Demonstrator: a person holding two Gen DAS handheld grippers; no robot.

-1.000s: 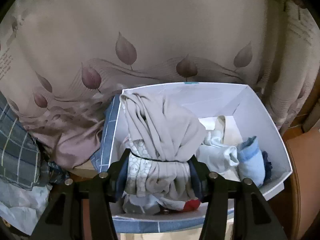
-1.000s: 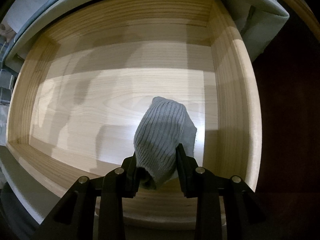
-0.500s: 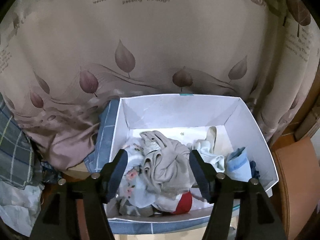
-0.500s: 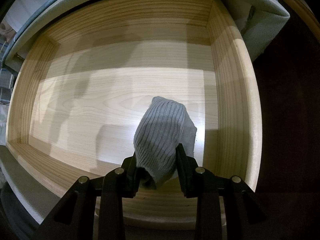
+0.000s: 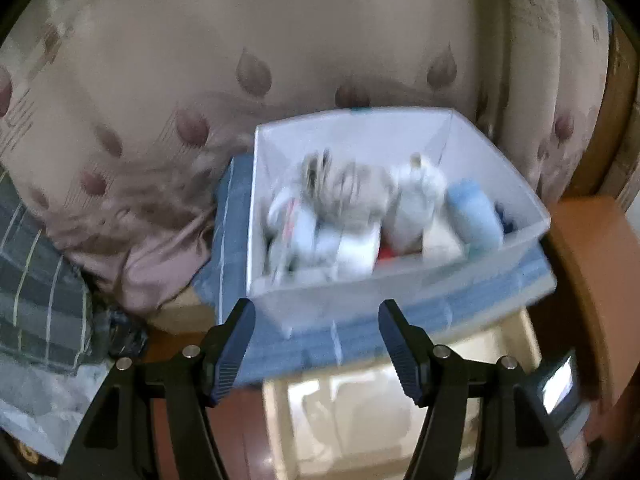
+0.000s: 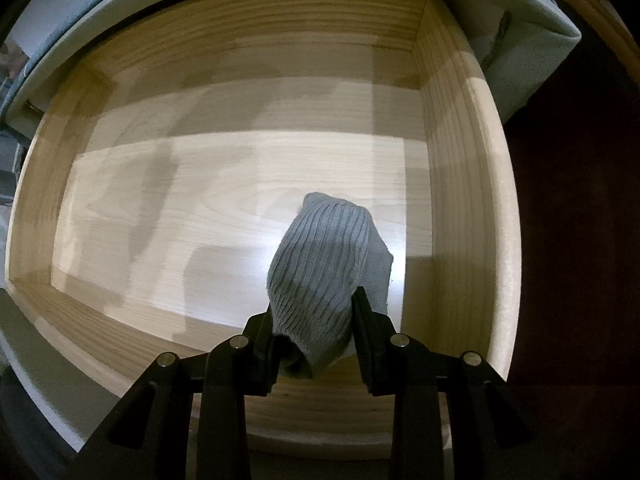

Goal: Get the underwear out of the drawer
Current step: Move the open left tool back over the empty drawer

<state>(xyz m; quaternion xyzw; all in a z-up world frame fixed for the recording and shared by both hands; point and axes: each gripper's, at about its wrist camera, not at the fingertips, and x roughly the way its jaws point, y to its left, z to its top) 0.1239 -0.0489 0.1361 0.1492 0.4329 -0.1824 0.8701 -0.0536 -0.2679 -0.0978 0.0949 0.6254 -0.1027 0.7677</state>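
Your right gripper [image 6: 314, 316] is clamped on the grey ribbed garment [image 6: 320, 264], its 2 pads pressing the cloth from both sides. That garment hangs over the wooden drawer [image 6: 456, 200], near the right wall, with bare boards around it. Your left gripper [image 5: 316, 320] stands wide apart with nothing between its fingers [image 5: 236, 344]; it sits just in front of the white box [image 5: 400, 284]. The view there is blurred, but you can make out a heap of pale clothes [image 5: 348, 208] and a light blue roll [image 5: 474, 212] inside that box. A leaf-patterned curtain [image 5: 280, 60] hangs behind it, and a plaid cloth [image 5: 36, 280] lies at the left.
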